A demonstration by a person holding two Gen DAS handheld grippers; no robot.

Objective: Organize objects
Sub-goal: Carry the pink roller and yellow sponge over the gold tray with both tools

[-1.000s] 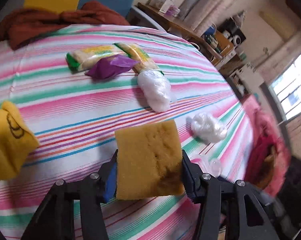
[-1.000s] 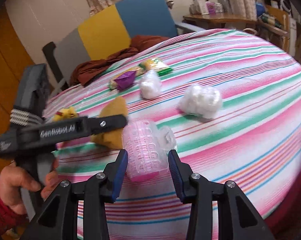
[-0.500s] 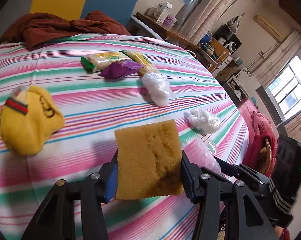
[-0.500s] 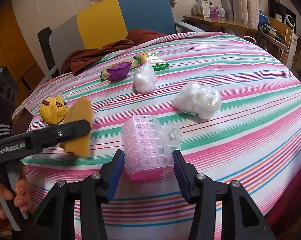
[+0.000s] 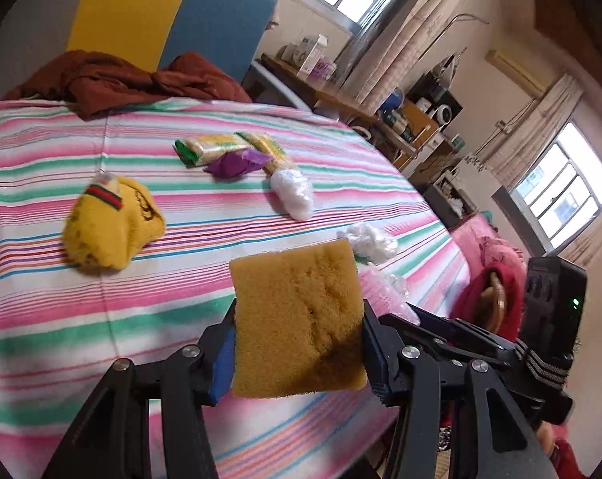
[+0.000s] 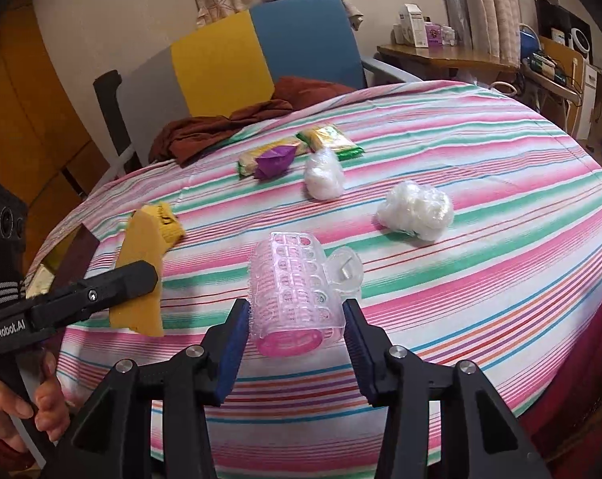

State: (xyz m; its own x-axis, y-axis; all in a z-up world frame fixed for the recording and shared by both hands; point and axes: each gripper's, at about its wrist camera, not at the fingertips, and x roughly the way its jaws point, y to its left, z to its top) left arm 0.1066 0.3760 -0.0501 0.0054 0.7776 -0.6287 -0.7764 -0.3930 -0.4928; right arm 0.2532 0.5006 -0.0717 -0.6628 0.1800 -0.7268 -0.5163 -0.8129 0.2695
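Note:
My left gripper (image 5: 299, 353) is shut on a yellow-brown sponge (image 5: 299, 323) and holds it above the striped tablecloth (image 5: 61, 319); it also shows in the right wrist view (image 6: 139, 275). My right gripper (image 6: 297, 343) is open, its fingers either side of a pink hair roller (image 6: 295, 295) with a clear clip, which lies on the cloth (image 6: 500, 279). The right gripper's fingers stand slightly apart from the roller. A yellow sock (image 5: 109, 227) lies at the left.
Two white plastic bundles (image 6: 416, 211) (image 6: 324, 177), a purple wrapper (image 6: 275, 161) and two yellow-green snack packs (image 6: 328, 141) lie further back. A brown cloth (image 6: 221, 127) lies at the far edge before a yellow and blue chair (image 6: 261, 48). The table edge is near me.
Both grippers have pulled back and risen a little. The right gripper's jaws have opened wider around the roller. The sponge stays held; the yellow sock came further into view.

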